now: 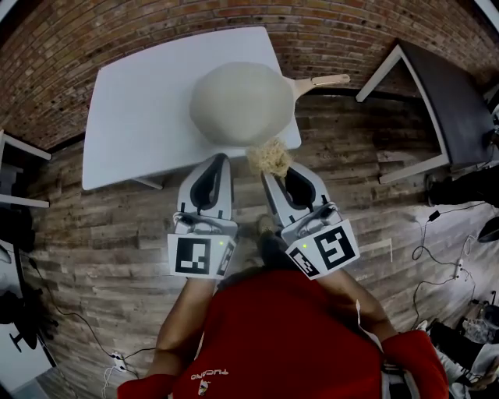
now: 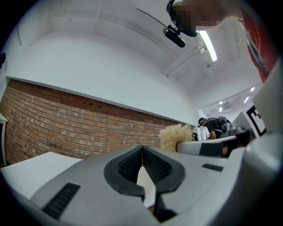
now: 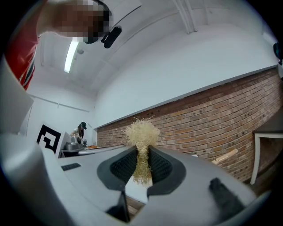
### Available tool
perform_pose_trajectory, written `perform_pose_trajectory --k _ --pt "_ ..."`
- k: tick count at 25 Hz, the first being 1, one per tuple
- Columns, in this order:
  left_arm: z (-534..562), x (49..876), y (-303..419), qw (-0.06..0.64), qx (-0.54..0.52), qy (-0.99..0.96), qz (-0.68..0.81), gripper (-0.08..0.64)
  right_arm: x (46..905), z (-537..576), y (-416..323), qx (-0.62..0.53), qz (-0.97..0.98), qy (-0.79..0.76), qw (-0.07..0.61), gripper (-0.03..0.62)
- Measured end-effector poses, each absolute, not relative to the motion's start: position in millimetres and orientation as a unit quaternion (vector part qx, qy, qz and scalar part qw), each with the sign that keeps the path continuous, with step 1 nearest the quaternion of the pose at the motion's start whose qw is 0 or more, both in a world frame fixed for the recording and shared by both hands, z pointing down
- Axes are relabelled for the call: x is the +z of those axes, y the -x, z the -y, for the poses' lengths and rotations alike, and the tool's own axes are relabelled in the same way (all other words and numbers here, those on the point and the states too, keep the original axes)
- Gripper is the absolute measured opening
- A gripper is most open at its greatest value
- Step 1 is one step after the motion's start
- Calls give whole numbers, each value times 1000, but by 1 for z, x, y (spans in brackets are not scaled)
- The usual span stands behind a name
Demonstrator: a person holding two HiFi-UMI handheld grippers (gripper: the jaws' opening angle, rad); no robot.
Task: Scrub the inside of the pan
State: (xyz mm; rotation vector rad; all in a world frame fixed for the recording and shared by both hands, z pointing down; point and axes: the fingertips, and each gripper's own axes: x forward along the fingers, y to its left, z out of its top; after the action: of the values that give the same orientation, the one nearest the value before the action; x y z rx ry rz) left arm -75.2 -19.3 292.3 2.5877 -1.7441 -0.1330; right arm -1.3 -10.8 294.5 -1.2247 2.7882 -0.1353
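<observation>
The pan (image 1: 242,103) looks matt, pale and smooth, with a light wooden handle (image 1: 327,80). The scrubber (image 3: 141,132) is a rough tuft of straw-like fibres. The left gripper (image 1: 219,160) and right gripper (image 1: 271,170) are smooth matt grey plastic with ribbed black pads (image 3: 125,165). The table (image 1: 132,117) is smooth matt white, the floor (image 1: 101,226) worn wood planks, the wall (image 1: 156,23) rough brick.
</observation>
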Motion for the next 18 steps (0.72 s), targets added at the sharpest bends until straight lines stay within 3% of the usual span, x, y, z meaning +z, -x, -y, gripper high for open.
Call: perform_pose_trajectory --k 18 --pt "156 310 77 18 -21 -798 601 15 307 156 1 -61 -927 369 22 75"
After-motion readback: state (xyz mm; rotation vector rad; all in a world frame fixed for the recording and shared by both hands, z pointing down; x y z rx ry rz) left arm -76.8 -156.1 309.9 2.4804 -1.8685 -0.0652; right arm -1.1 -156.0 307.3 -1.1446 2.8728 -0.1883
